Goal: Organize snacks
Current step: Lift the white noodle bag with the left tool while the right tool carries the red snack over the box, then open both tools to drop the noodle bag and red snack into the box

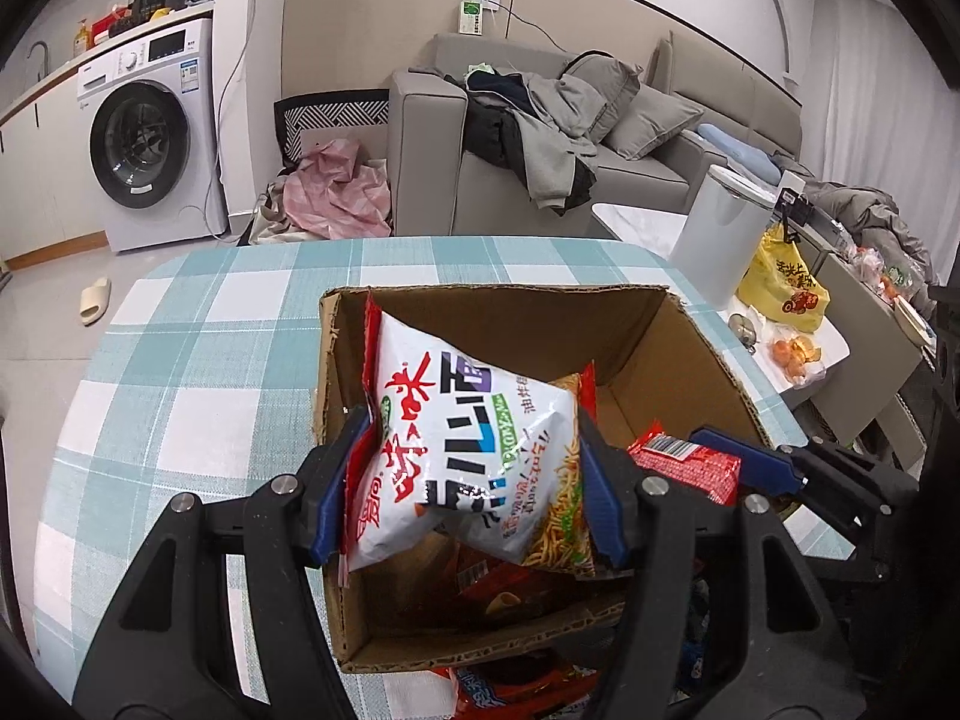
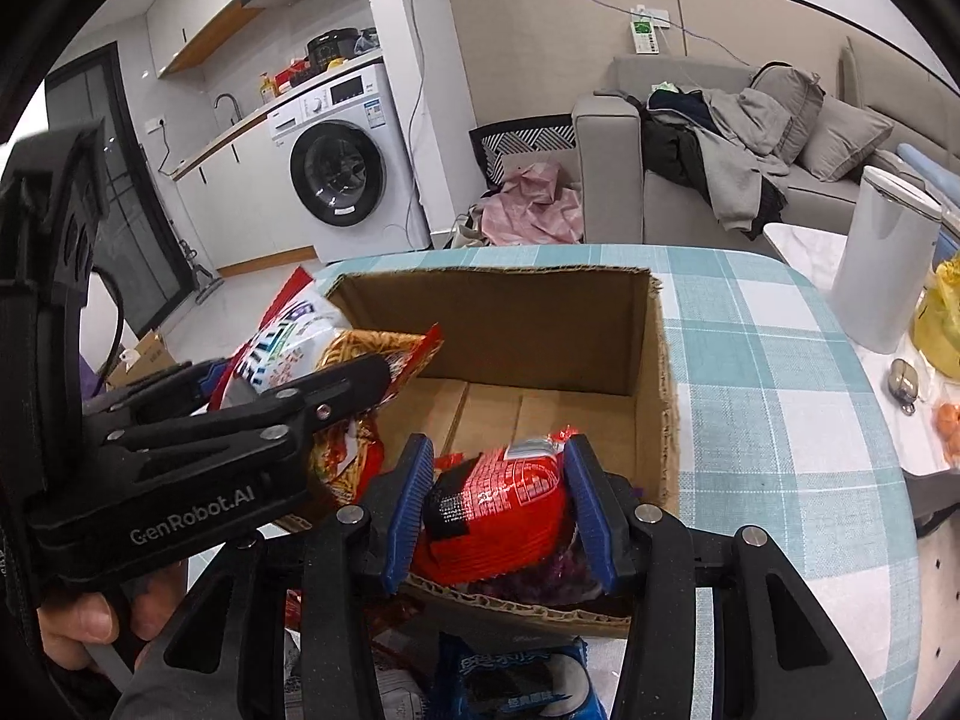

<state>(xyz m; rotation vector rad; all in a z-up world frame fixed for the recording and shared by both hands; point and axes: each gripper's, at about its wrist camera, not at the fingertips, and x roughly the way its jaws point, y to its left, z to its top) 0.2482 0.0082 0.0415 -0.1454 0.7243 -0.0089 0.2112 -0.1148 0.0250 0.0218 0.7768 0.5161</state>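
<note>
An open cardboard box [image 1: 678, 354] stands on the checked tablecloth; it also shows in the right wrist view [image 2: 540, 324]. My left gripper [image 1: 468, 480] is shut on a white noodle snack bag [image 1: 456, 450] and holds it over the box's left side. My right gripper [image 2: 501, 507] is shut on a red snack packet [image 2: 504, 498] over the box's near edge. That packet [image 1: 690, 462] and the right gripper's blue finger show at the right of the left wrist view. The left gripper with its bag [image 2: 288, 342] shows at the left of the right wrist view. A red packet [image 1: 510, 582] lies inside the box.
More snack packets lie on the table in front of the box: a red one [image 1: 516, 690] and a blue one [image 2: 522, 684]. A white bin [image 2: 882, 264] and a yellow bag [image 1: 780, 282] stand to the right. A sofa with clothes [image 1: 540, 132] is behind.
</note>
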